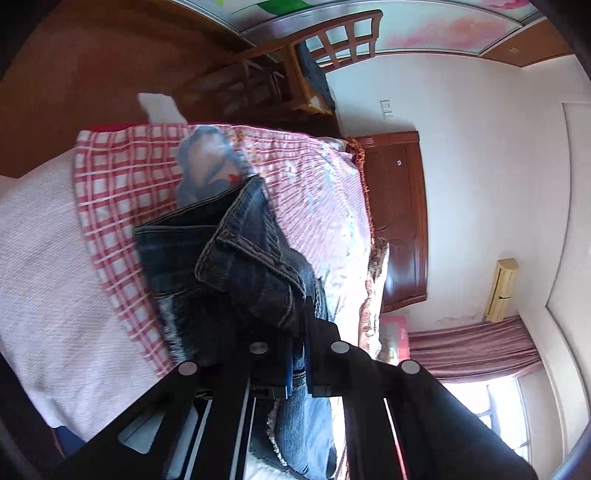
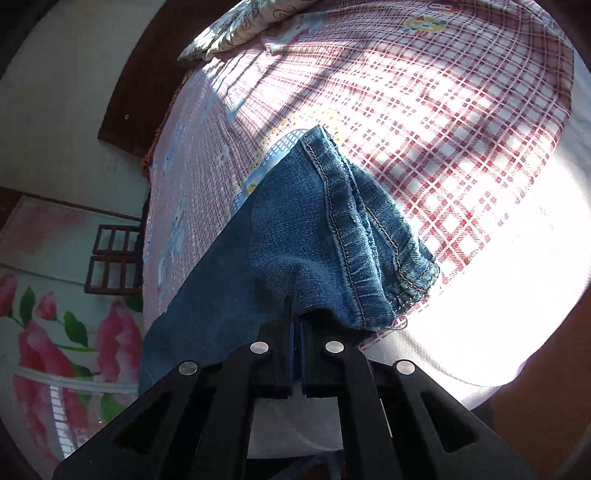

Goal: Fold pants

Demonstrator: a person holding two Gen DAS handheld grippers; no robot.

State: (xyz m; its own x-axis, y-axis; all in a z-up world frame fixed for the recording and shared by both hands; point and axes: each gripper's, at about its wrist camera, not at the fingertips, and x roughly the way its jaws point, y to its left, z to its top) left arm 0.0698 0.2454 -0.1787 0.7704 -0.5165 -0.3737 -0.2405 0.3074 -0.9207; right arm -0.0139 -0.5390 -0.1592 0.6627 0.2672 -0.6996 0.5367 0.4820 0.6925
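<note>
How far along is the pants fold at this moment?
Early to midway. Done: both claws are clamped on the jeans, the left claw at the waistband, the right claw near the leg hems. In hand: the denim is lifted above the checked bedsheet. Left: no finished, flat fold shows on the bed.

Left wrist view: jeans [image 1: 236,266] at centre frame, over the bedsheet [image 1: 122,192]; cabinet [image 1: 399,221] right of the bed, chair [image 1: 332,48] at top.

Right wrist view: jeans hem centre, pillow [image 2: 236,29] at top, over the sheet.
</note>
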